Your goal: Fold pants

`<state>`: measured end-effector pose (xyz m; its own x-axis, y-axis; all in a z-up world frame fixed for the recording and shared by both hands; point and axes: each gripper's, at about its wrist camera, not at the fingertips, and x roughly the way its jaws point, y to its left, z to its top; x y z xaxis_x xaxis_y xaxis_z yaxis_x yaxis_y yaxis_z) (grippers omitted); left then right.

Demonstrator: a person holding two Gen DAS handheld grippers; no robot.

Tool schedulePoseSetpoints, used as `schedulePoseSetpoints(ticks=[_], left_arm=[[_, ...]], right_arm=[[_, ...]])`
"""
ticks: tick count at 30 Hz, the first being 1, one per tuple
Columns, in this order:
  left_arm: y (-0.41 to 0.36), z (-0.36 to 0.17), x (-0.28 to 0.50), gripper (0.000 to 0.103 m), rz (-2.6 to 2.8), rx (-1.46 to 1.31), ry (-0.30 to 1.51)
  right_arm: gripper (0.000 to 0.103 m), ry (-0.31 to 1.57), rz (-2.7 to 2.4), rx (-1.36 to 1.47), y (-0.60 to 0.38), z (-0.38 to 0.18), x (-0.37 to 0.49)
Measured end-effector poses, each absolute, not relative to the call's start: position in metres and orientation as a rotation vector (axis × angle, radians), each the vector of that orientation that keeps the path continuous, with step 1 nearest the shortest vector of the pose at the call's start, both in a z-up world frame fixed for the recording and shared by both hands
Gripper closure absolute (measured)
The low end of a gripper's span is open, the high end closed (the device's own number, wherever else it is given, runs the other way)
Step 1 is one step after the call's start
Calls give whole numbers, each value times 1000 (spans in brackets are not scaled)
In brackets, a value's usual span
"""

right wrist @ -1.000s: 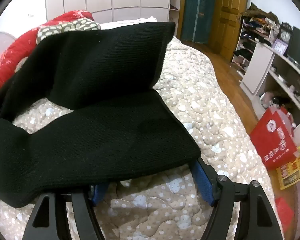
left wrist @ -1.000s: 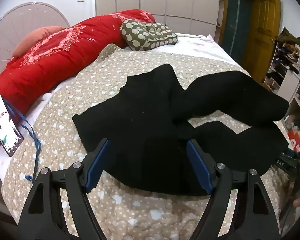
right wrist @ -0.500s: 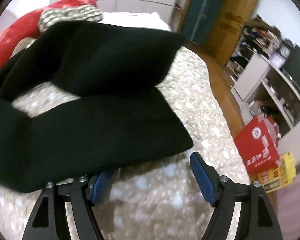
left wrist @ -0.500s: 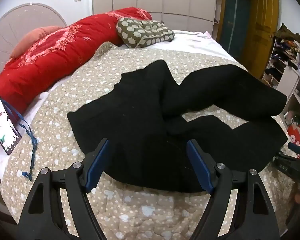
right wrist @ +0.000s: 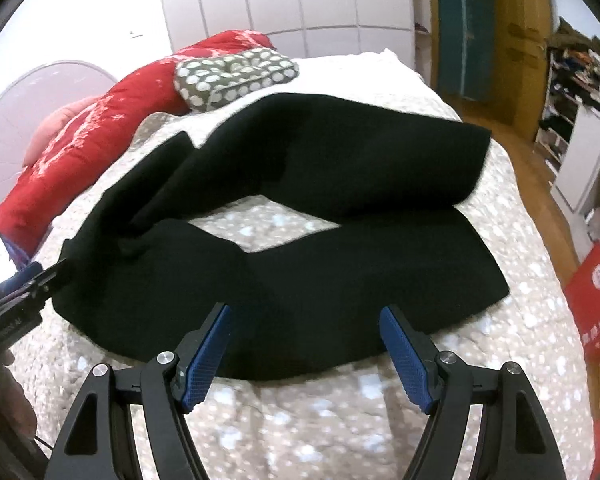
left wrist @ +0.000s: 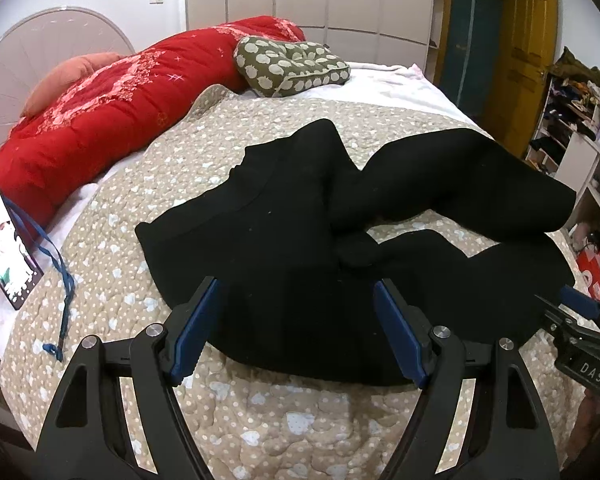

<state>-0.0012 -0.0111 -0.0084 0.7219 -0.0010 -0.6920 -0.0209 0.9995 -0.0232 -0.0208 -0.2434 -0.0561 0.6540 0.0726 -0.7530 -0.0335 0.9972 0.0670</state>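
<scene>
Black pants (left wrist: 284,248) lie spread on the beige quilted bed (left wrist: 260,432), waist toward the left gripper, two legs running right with a gap of quilt between them. The far leg is bunched and raised. My left gripper (left wrist: 298,320) is open and empty, just above the near waist edge. In the right wrist view the pants (right wrist: 300,280) lie ahead, and my right gripper (right wrist: 304,344) is open and empty above the near leg's edge. The right gripper also shows at the right edge of the left wrist view (left wrist: 580,320).
A red duvet (left wrist: 112,108) and a spotted green cushion (left wrist: 292,64) lie at the head of the bed. A phone on a blue lanyard (left wrist: 8,248) lies at the left edge. Shelves (left wrist: 580,128) and a red bag (right wrist: 596,300) stand off the bed's right side.
My right gripper has pulled back and up from under the near leg's cuff, which now lies flat on the quilt. My left gripper has backed away slightly.
</scene>
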Motion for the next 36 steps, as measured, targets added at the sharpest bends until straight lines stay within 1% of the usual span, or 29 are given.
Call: schedulePoseSetpoints(ticks=[13,36], left_arm=[[-11,-15,2,24,2,-54,776],[-7,-25,10,24,16,-69,807]], right_arm=[[29,841,102,-17,-217,-54,-5],[29,861,125,-2,-214,-65,5]])
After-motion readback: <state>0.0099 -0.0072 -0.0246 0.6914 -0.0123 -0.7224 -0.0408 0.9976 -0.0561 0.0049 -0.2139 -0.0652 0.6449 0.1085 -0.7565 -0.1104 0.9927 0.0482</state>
